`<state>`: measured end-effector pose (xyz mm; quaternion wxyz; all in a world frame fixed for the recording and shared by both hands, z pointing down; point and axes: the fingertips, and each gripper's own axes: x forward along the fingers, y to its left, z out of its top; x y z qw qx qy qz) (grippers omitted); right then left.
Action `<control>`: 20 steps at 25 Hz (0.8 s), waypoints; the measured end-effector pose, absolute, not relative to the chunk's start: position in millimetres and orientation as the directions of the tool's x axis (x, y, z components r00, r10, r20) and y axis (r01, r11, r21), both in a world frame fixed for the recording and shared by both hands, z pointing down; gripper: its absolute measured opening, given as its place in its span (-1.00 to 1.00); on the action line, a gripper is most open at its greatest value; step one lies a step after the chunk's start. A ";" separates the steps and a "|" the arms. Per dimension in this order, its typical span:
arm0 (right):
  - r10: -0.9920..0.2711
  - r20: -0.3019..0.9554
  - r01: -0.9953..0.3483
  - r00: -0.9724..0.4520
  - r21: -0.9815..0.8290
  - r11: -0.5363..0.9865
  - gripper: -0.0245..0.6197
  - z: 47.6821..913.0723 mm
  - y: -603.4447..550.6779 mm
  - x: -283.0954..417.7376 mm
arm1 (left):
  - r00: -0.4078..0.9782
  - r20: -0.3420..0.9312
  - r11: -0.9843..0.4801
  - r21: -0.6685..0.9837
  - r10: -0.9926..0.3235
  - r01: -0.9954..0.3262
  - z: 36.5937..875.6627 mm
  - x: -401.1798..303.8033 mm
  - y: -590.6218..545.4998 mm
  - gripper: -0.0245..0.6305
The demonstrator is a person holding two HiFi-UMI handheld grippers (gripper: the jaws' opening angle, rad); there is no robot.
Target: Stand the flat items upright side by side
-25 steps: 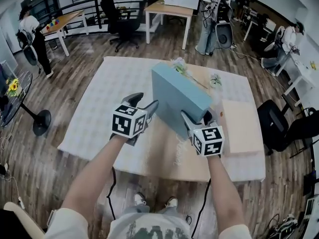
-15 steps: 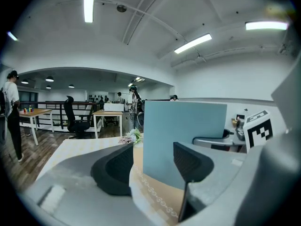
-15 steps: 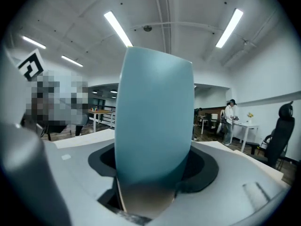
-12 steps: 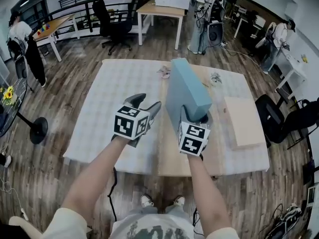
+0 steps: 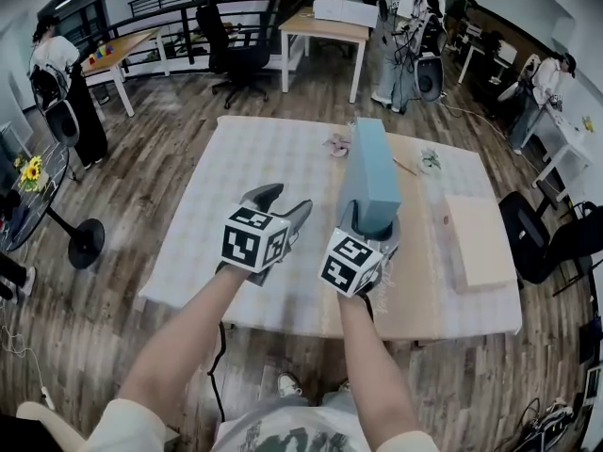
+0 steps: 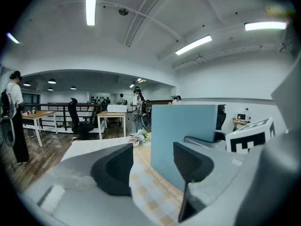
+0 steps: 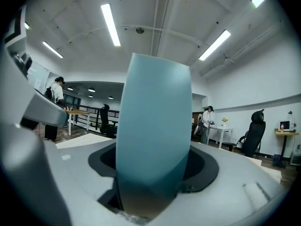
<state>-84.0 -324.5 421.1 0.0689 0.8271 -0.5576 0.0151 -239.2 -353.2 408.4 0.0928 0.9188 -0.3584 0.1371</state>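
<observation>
While the right gripper (image 5: 373,228) is clamping the blue slab (image 5: 371,163) upright on the worktop (image 5: 243,163), the left gripper (image 5: 285,201), jaws apart and empty, is hovering left of the slab, probably needing to steady it before release.

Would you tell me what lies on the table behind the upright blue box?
A small flower sprig shows past the blue box on its left, a second sprig on its right. The table straight behind it is covered.

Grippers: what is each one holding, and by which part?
Right gripper holds the blue box by its near end. Left gripper is open, holding nothing.
</observation>
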 end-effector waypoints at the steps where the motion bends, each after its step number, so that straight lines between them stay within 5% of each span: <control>1: -0.919 0.098 -0.923 0.381 0.099 -0.372 0.08 421.7 -325.7 -86.6 | 0.703 0.320 -0.724 0.071 -0.635 -0.686 409.8 -242.1 -353.1 -0.10; 20: -0.958 0.162 -0.970 0.236 0.100 -0.222 0.24 428.2 -307.1 -115.8 | 0.718 0.293 -0.728 0.095 -0.631 -0.679 399.2 -249.5 -322.9 -0.10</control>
